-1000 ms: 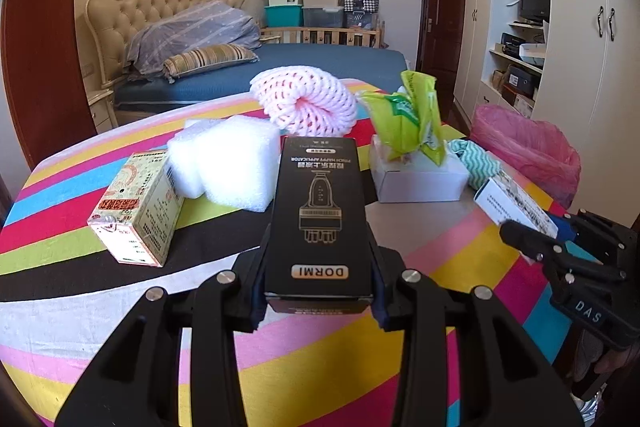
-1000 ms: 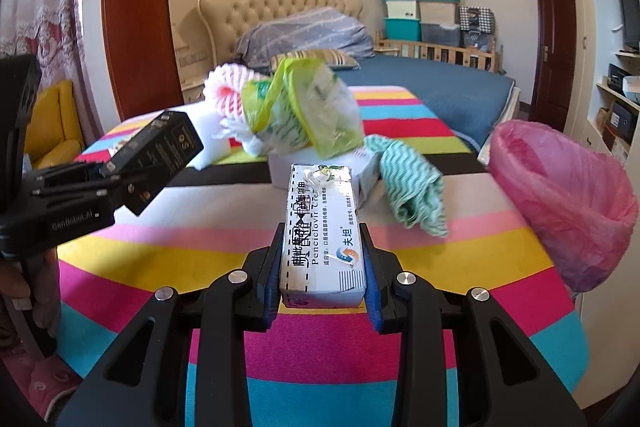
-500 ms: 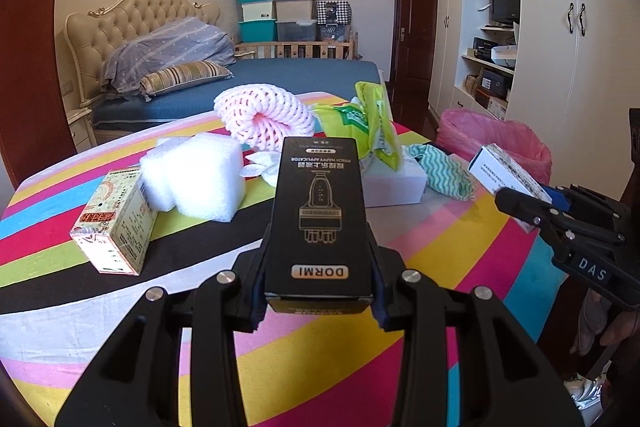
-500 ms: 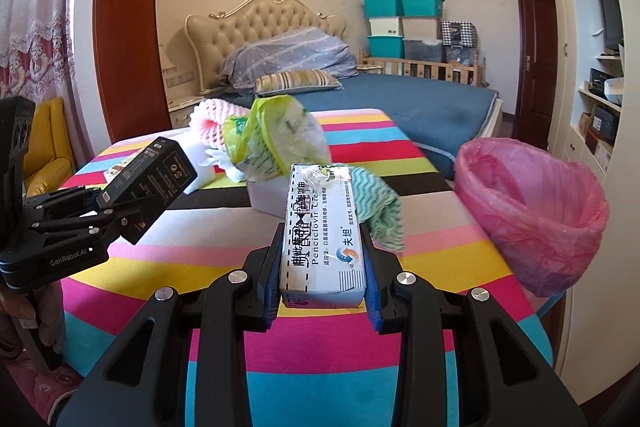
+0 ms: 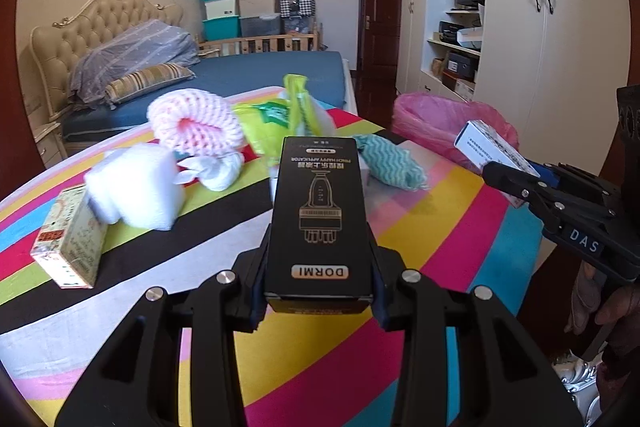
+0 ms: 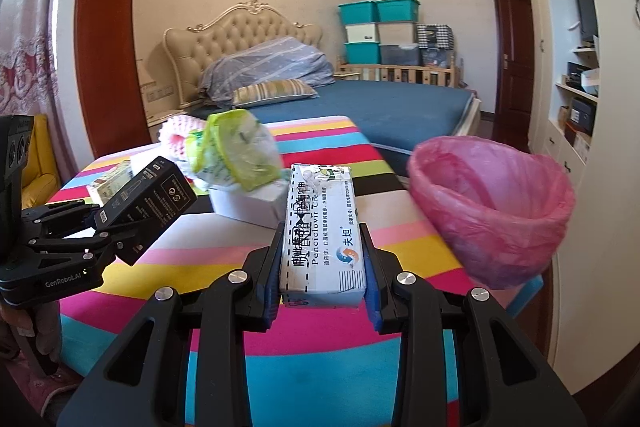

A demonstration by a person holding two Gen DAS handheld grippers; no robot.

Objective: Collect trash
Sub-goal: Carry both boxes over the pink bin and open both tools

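Swinging toward bin seen vs 1 s ago: pink-lined bin (image 6: 496, 211) now nearer, ahead-right of R gripper (image 6: 322, 267), which is clamped on white medicine box (image 6: 322, 227). L gripper (image 5: 318, 279) clamped on black box (image 5: 320, 215); bin ahead-right. Drop judged next; other trash left on table (image 5: 120, 307).

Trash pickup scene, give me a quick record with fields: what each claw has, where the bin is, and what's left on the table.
left claw: shut on black box, lifted above the table
right claw: shut on white medicine box, lifted above the table
bin: pink-lined trash bin, open, beside the table's right edge
table: striped tablecloth
left on table: pink foam net, white foam block, small carton, green bag on a white box, teal cloth, crumpled tissue
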